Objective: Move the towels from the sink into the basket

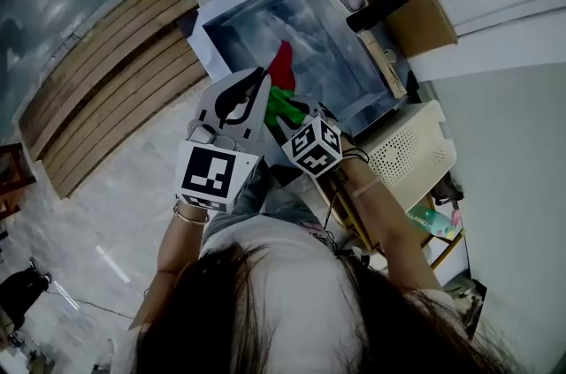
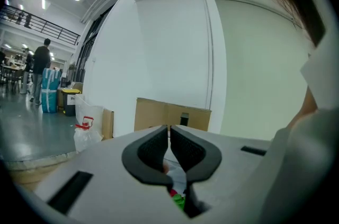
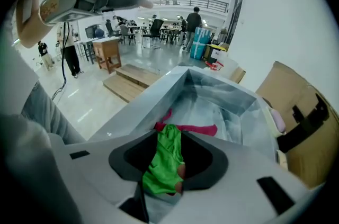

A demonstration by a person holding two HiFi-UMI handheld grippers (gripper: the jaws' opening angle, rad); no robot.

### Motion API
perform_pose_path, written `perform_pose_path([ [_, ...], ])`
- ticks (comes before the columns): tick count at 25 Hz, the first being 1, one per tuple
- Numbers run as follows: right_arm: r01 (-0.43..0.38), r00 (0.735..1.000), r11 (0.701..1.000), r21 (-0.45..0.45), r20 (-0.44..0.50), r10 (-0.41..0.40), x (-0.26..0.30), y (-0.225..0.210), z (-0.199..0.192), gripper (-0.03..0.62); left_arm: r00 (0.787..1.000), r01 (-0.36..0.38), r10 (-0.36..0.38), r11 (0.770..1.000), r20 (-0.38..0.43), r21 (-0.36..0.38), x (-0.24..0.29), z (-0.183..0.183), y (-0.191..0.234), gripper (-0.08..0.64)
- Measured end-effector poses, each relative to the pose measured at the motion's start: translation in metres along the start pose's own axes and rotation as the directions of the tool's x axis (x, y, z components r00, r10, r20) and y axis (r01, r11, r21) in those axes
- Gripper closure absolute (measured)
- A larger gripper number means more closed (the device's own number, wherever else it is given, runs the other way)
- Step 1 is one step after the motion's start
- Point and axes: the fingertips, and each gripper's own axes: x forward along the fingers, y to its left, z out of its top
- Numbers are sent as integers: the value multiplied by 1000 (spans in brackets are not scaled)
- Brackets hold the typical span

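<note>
Stainless steel, dull and streaked, forms the square sink [image 1: 232, 34] at the far middle of the head view. Both towels are in it: a red towel [image 1: 283, 61] lies further in, and a green towel [image 1: 279, 105] is bunched toward the near rim. Both are thin, limp cloth that folds and sags. Just beside the sink on the right stands the basket [image 1: 416, 149], of hard white plastic with perforated walls. It is probably set that close to keep each carry short. The left gripper [image 1: 240, 96] hangs over the sink's near left edge, and the right gripper [image 1: 299, 123] is at the green cloth. In the left gripper view, the black, finely ridged pads of that gripper meet with nothing between them. It points up and away toward a brown cardboard sheet [image 2: 170, 114] and a pale wall, so it seems to be idle and held clear of the work. In the right gripper view the jaws stand apart. The green towel hangs between the dark pads with a gap on each side, so it lies there unclamped. The red towel stretches across the sink floor beyond it. Cloth this slack would likely slip, so the jaws would need to pinch it firmly before any lift to the basket.
</note>
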Motion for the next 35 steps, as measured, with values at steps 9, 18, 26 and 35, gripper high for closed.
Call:
perform_pose_path([
  [9,-89,989,995,-35,-120,84,38,5,-29,394,1000,11,-12,1000,-23,-18,9,-13,14,538],
  [18,-234,939,972,-16,-262,221,67,13,-54,353,999,7,-9,999,-44,-42,16,-24,22,538],
  [26,-335,867,934,121,-350,356,83,12,-67,344,997,-17,12,997,-74,-79,18,-40,27,539],
  [35,-363,835,919,153,-385,394,99,13,-74,368,996,-46,37,993,-87,-108,18,-48,33,540],
])
